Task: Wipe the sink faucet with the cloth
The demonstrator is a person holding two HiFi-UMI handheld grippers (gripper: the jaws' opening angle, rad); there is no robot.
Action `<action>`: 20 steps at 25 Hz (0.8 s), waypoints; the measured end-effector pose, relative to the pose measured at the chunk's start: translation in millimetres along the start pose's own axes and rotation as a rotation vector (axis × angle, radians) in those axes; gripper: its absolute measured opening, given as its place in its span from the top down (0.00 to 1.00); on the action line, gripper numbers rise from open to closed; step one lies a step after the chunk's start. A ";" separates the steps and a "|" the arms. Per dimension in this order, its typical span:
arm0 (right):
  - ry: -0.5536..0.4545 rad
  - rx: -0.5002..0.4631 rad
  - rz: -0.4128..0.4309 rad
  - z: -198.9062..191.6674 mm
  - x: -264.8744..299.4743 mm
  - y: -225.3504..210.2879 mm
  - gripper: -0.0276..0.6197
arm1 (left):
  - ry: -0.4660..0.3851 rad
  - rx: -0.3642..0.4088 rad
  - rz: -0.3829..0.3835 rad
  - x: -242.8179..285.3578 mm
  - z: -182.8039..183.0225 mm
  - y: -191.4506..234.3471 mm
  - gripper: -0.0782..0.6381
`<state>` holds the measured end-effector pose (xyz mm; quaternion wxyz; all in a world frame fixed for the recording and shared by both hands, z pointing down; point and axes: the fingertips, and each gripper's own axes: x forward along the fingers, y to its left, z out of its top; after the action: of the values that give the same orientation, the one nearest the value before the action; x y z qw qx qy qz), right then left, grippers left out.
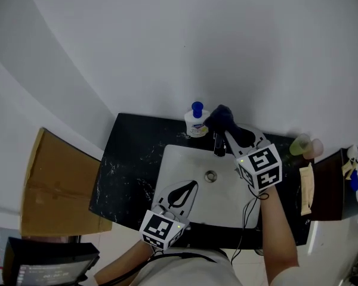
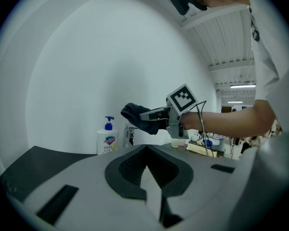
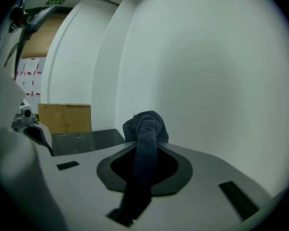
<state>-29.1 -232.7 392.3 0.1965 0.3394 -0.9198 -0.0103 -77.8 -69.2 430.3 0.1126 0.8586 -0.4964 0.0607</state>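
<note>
A dark cloth (image 1: 219, 117) is bunched at the tip of my right gripper (image 1: 227, 130), which is shut on it. The cloth hangs just above and behind the chrome faucet (image 1: 219, 143) at the back of the white sink (image 1: 173, 165); whether it touches the faucet I cannot tell. In the right gripper view the cloth (image 3: 147, 124) runs up between the jaws and folds over their tips. My left gripper (image 1: 188, 190) hovers over the sink's front edge, shut and holding nothing. From the left gripper view, past its tips (image 2: 145, 150), I see the faucet (image 2: 130, 134) and the cloth (image 2: 135, 114).
A white soap bottle with a blue pump (image 1: 196, 121) stands left of the faucet on the black counter (image 1: 128, 154). Two cups (image 1: 304, 145) sit at the counter's right end. A cardboard box (image 1: 56, 186) stands left of the counter, and the wall rises close behind.
</note>
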 end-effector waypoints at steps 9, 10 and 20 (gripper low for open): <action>0.116 -0.036 0.134 -19.0 37.4 -8.1 0.86 | 0.010 -0.020 0.041 3.8 -6.1 12.2 0.89; 0.118 -0.027 0.129 -18.7 41.1 -15.6 0.86 | 0.010 -0.020 0.044 3.8 -5.7 13.1 0.89; 0.126 -0.050 0.106 -15.8 52.8 -37.2 0.86 | 0.007 -0.017 0.045 2.6 -7.5 14.2 0.89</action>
<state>-36.8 -292.6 419.9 0.2628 0.2854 -0.9217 -0.0014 -88.6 -76.3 440.0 0.1203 0.8459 -0.5158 0.0622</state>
